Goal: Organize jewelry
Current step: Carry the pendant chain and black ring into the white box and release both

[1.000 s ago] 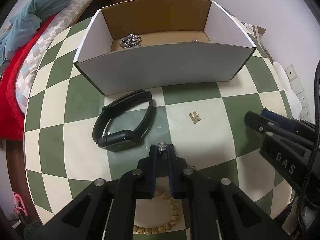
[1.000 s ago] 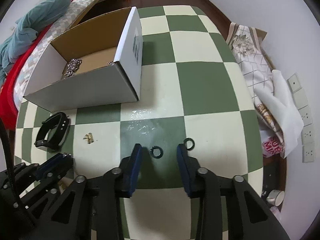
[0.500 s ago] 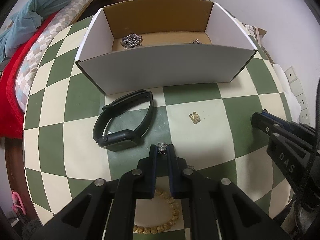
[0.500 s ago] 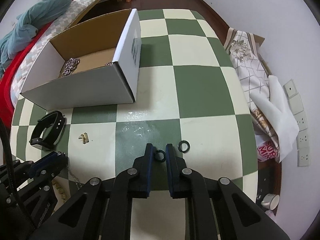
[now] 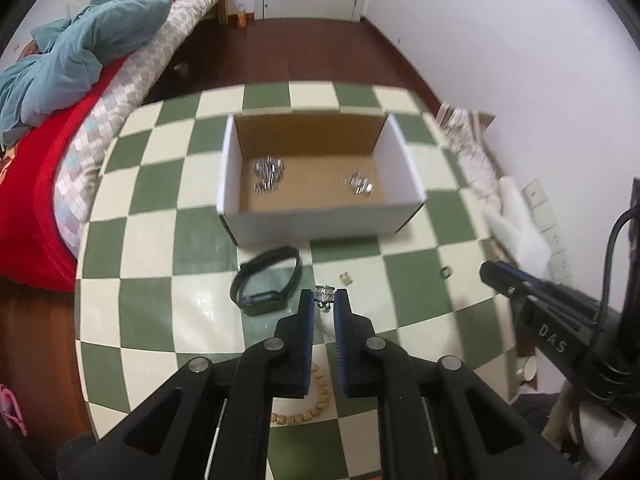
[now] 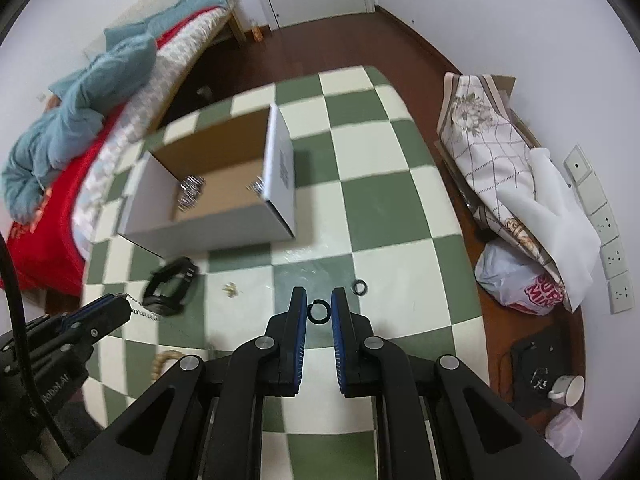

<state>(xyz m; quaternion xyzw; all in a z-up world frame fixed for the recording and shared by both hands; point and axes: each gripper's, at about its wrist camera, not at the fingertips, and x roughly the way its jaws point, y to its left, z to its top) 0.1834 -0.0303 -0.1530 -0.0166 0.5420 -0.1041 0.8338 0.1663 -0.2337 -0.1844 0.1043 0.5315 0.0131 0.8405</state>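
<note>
My left gripper (image 5: 323,300) is shut on a silver chain (image 5: 324,295), held above the table; the chain hangs from it in the right wrist view (image 6: 141,307). My right gripper (image 6: 319,309) is shut on a black ring (image 6: 319,312), lifted off the table. A second black ring (image 6: 360,287) lies on the table just right of it. The open cardboard box (image 5: 320,216) holds two piles of silver jewelry (image 5: 269,174). A black smartwatch (image 5: 266,288), a small gold piece (image 5: 346,278) and a wooden bead bracelet (image 5: 316,400) lie on the checkered table.
The round green-and-cream checkered table (image 5: 160,240) ends close in front and at the right. A bed with red and blue bedding (image 5: 60,100) stands at the left. Bags and cloth (image 6: 520,216) sit by the right wall, with a cup (image 6: 568,390) on the floor.
Both grippers have risen well above the table, each carrying its item. The right gripper closed on the black ring a second ago. The box now looks farther away.
</note>
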